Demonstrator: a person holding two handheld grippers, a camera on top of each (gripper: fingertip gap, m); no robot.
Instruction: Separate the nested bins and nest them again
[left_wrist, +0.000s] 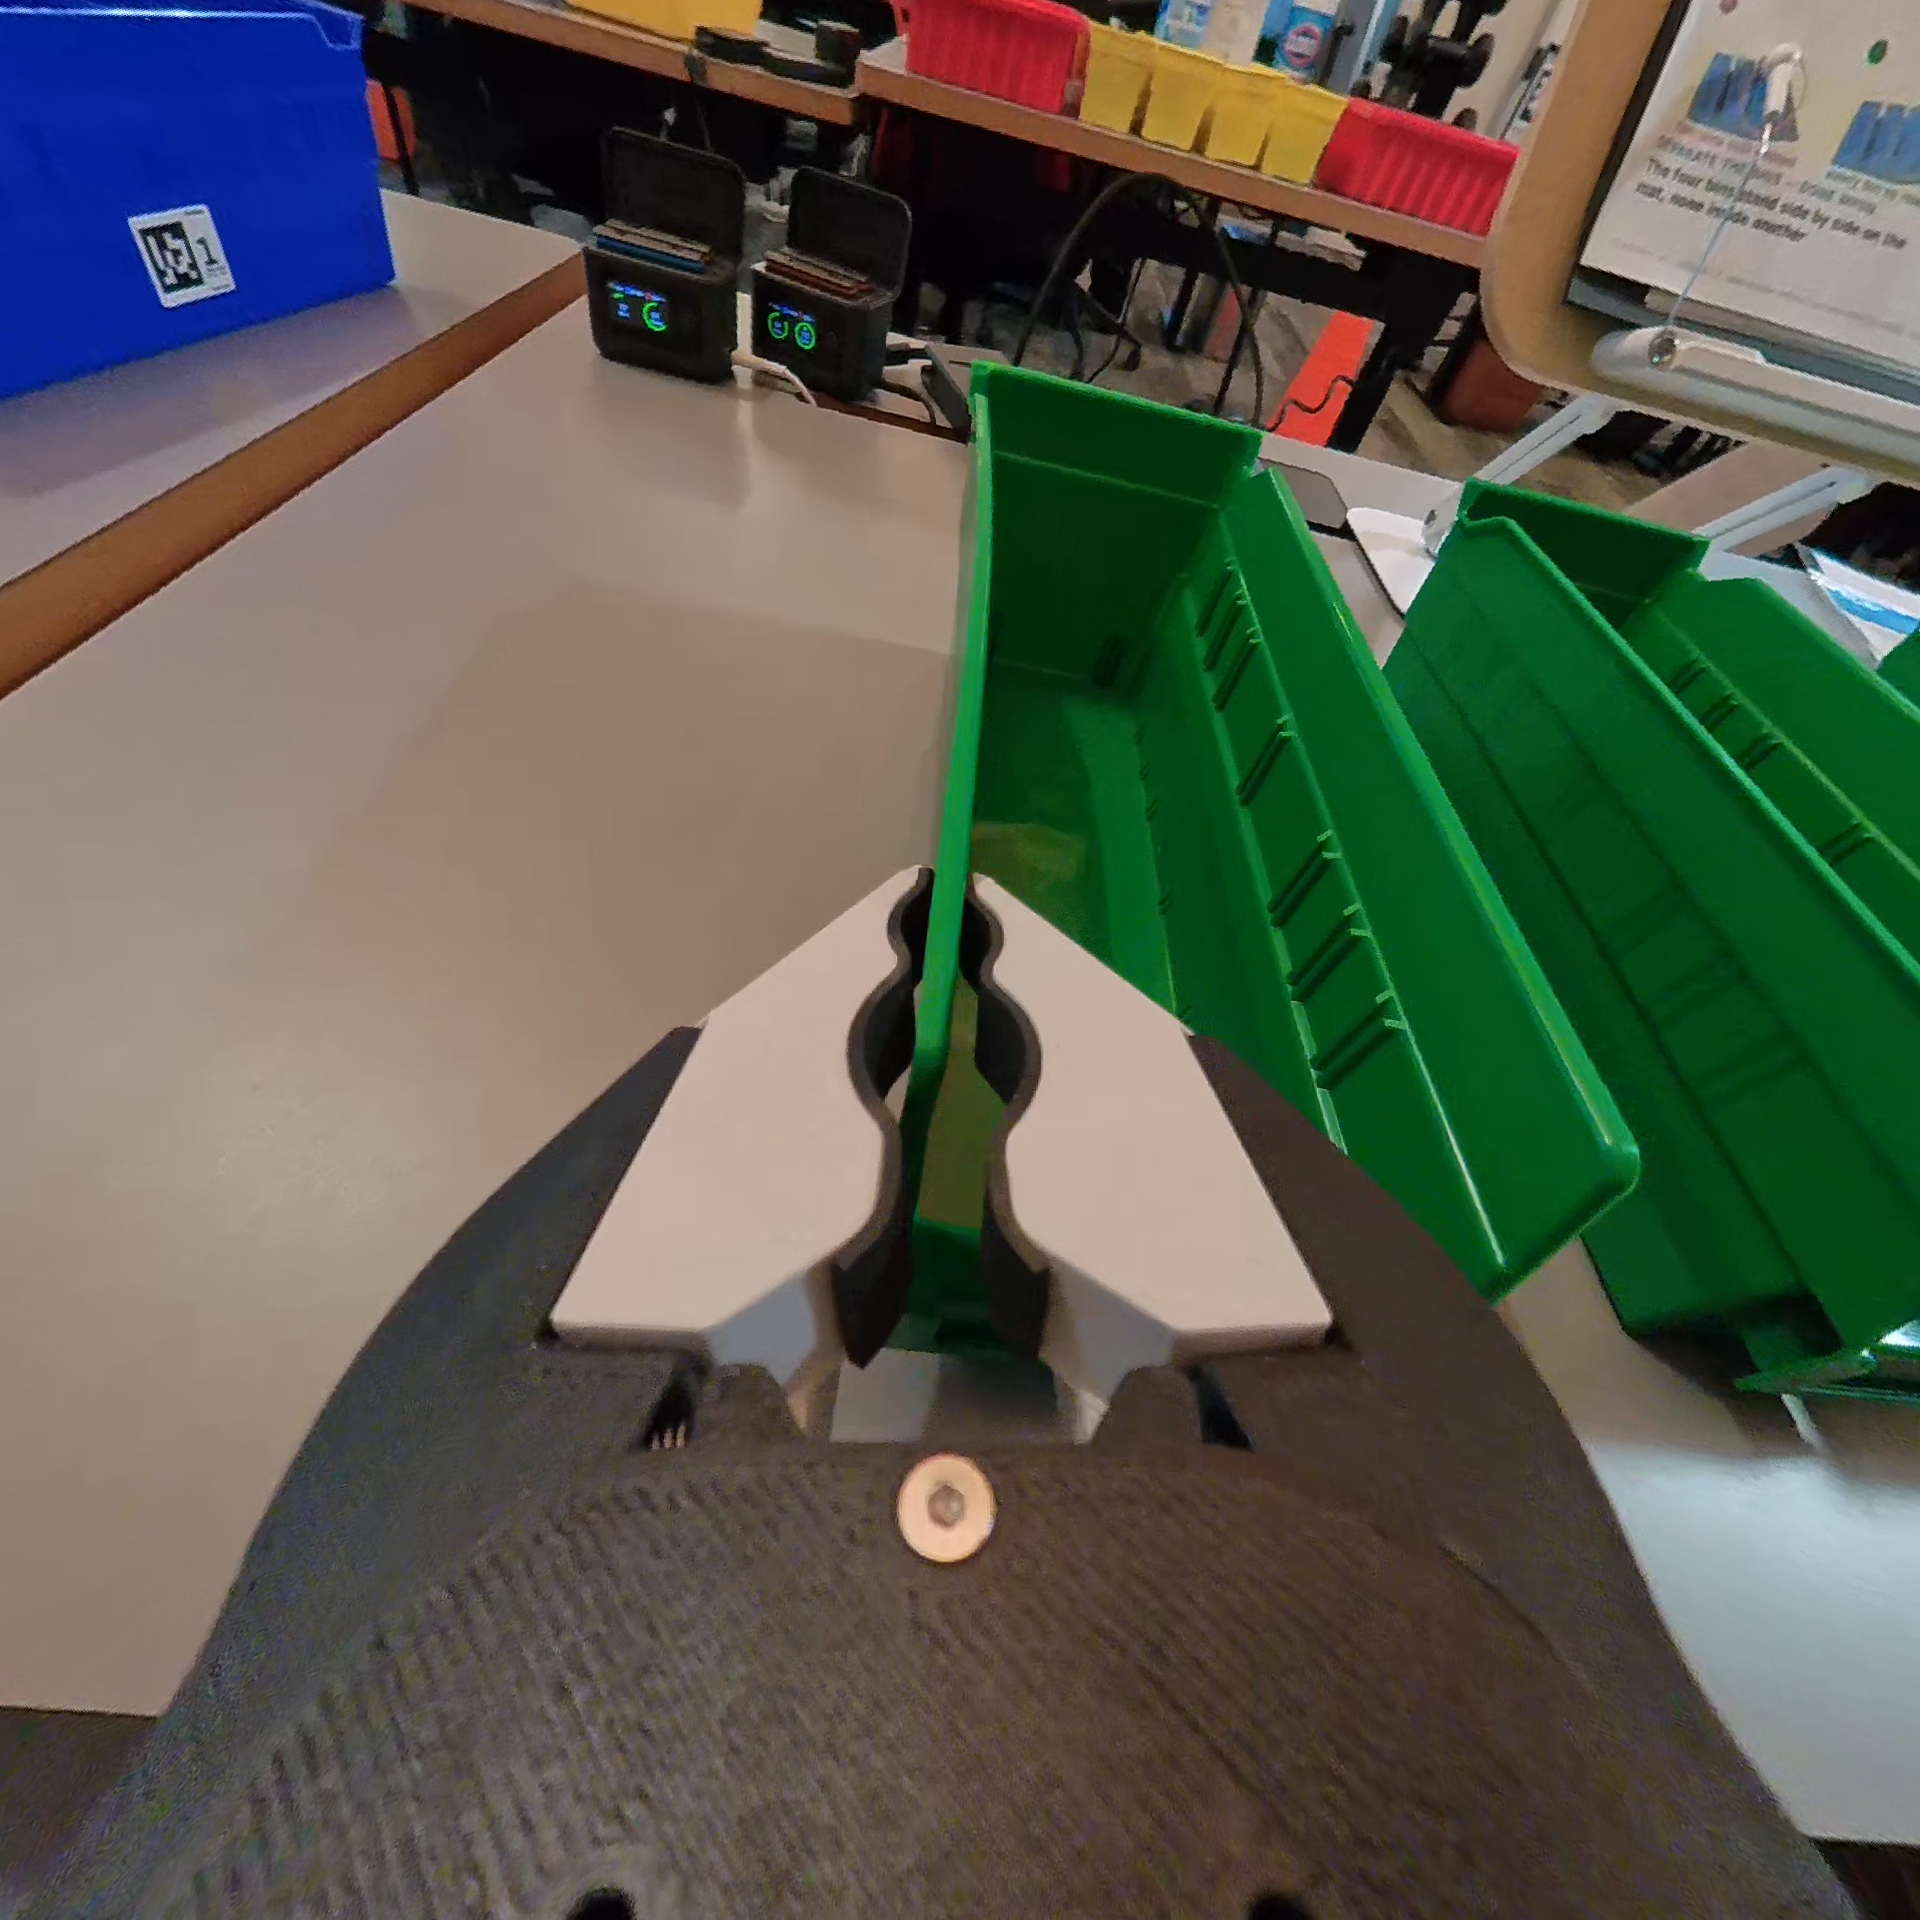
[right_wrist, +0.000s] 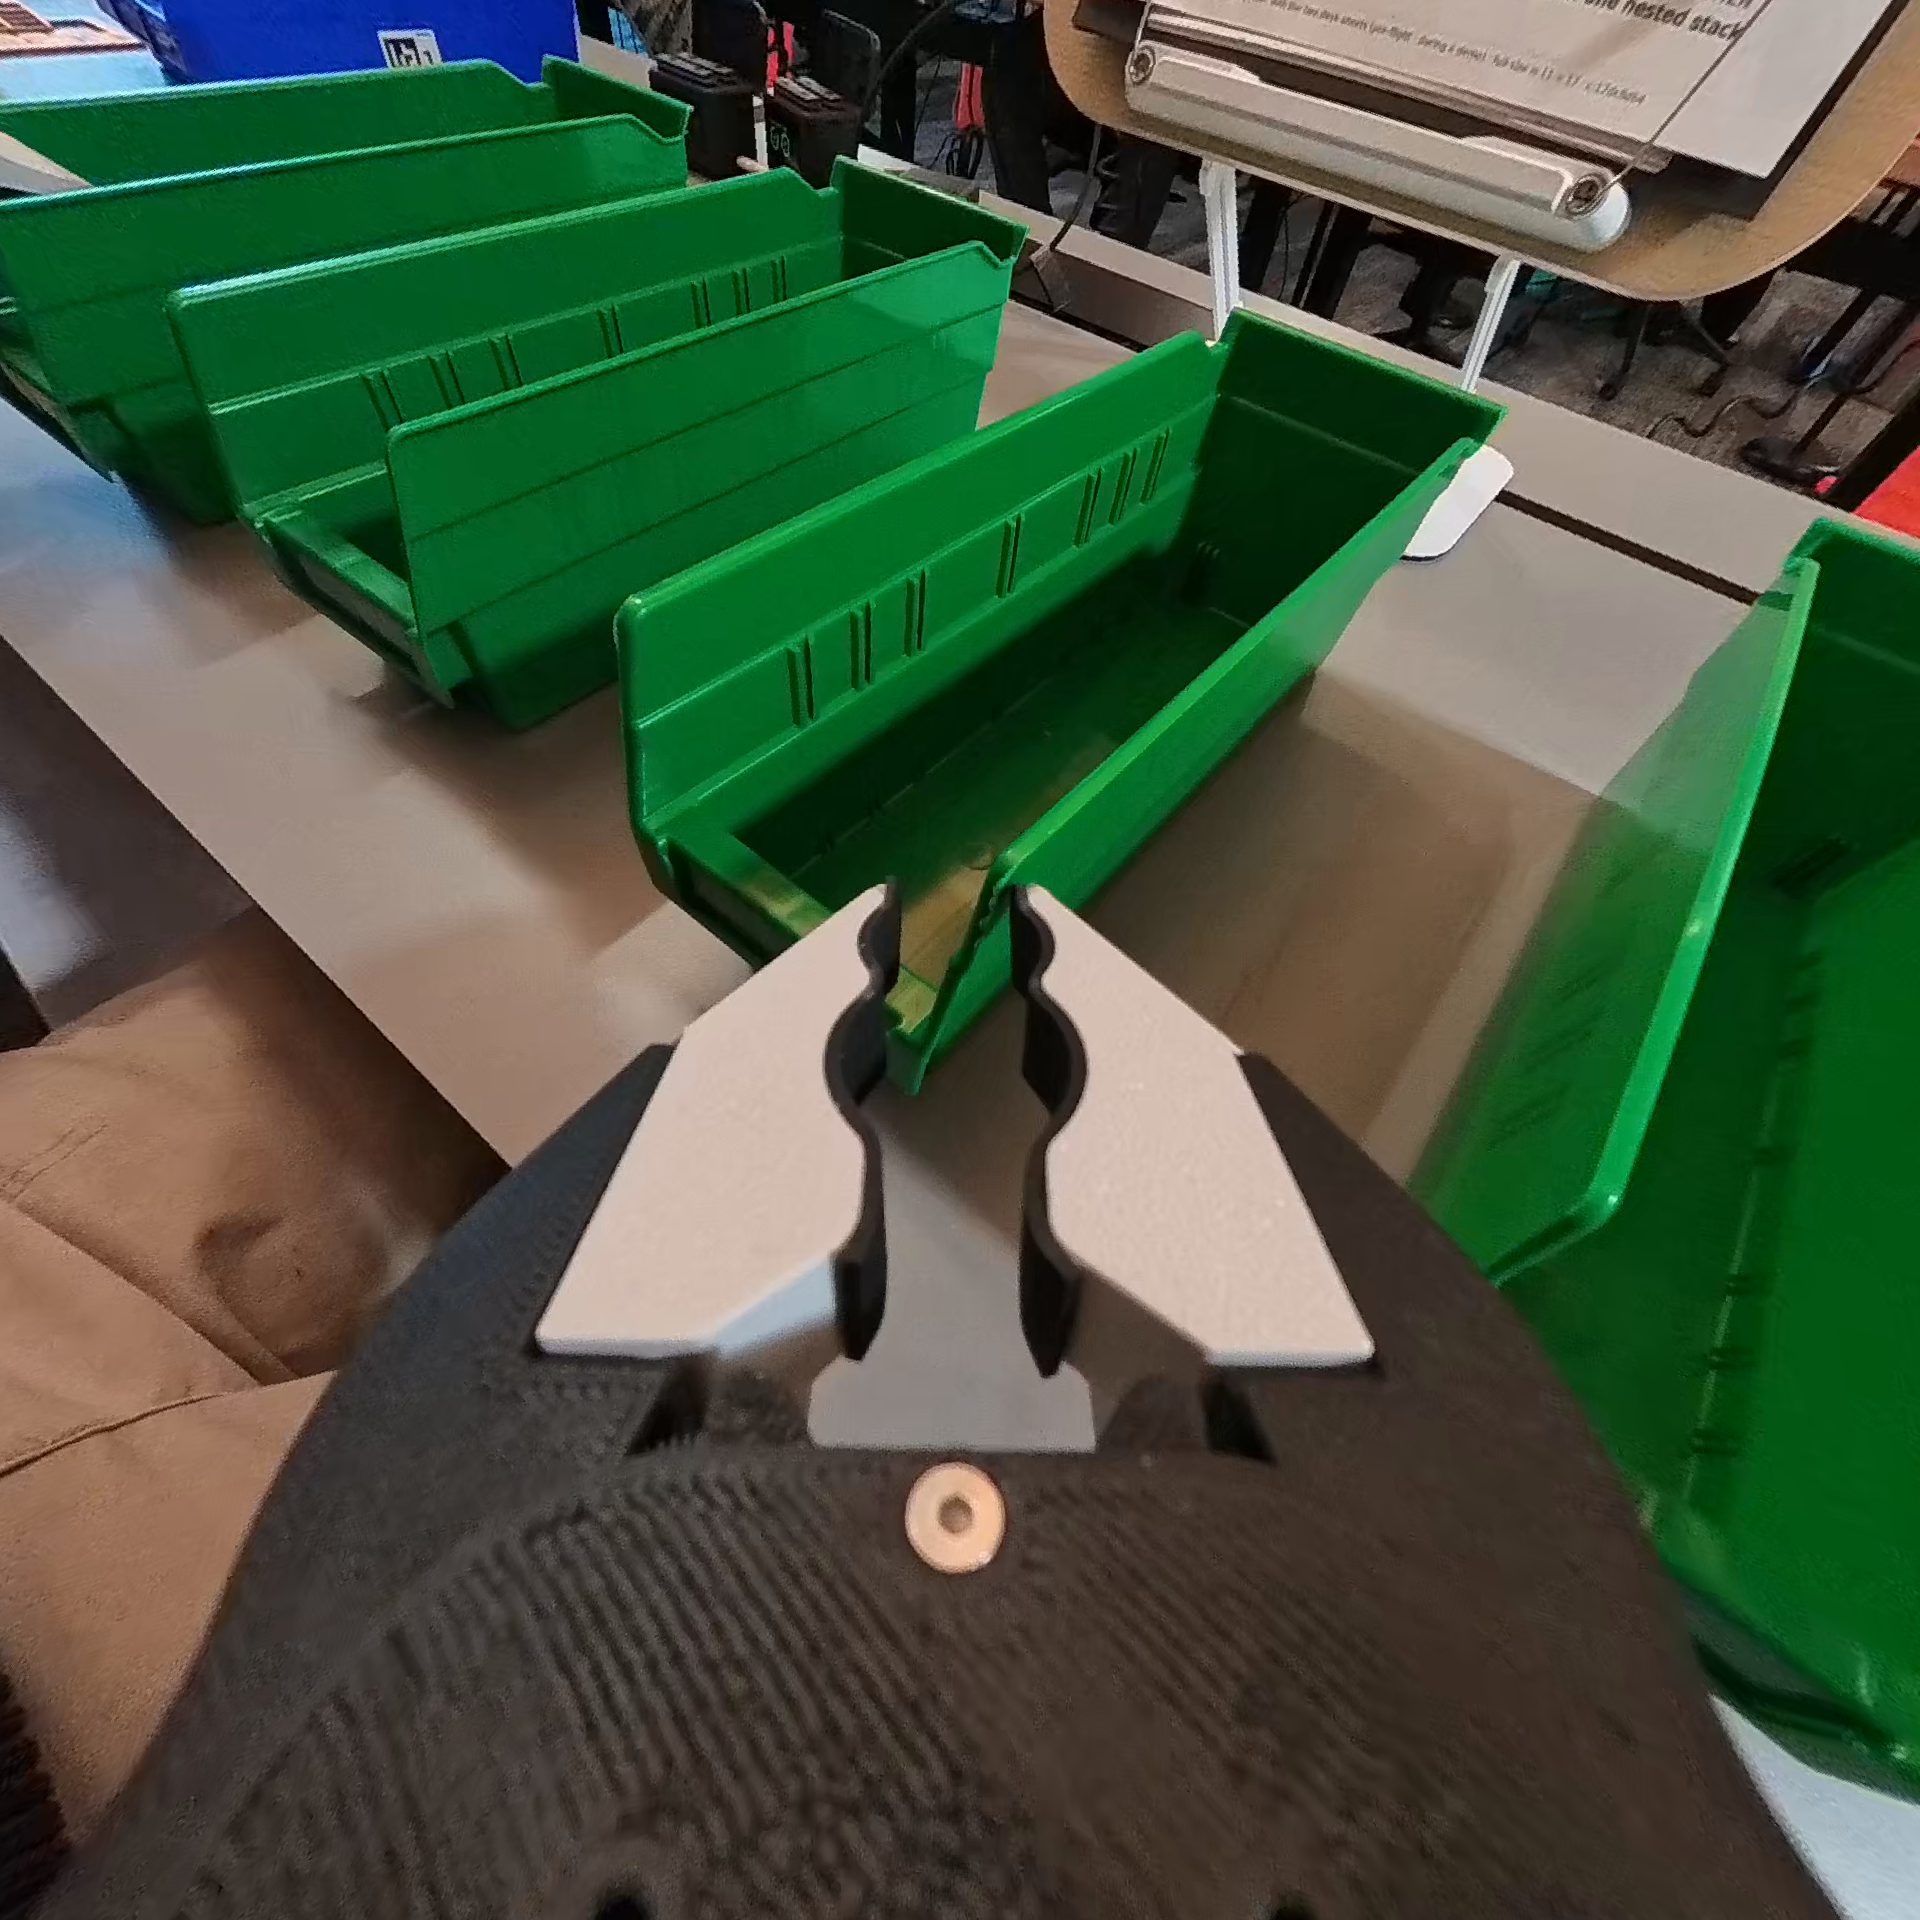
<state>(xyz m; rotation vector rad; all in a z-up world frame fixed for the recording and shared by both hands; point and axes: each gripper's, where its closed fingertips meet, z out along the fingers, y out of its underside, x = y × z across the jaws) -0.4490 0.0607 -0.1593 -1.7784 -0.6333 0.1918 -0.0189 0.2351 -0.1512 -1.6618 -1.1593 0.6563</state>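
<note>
Several long green bins stand side by side on a grey table (left_wrist: 416, 831), none nested. My left gripper (left_wrist: 948, 883) is shut on the left side wall of the leftmost bin (left_wrist: 1091, 779), which looks tilted. A second bin (left_wrist: 1662, 883) lies just right of it. In the right wrist view my right gripper (right_wrist: 951, 899) is open, its jaws straddling the front right corner of a bin (right_wrist: 935, 623) with a gap showing. Two more bins (right_wrist: 582, 416) (right_wrist: 312, 177) stand to its left and another (right_wrist: 1766, 1039) close on the right.
A blue bin (left_wrist: 156, 187) with a tag stands at the far left. Two black cases (left_wrist: 665, 281) with lit screens sit at the table's back edge. A clipboard stand (right_wrist: 1455, 104) rises behind the bins. Brown fabric (right_wrist: 156, 1247) lies below the table's near edge.
</note>
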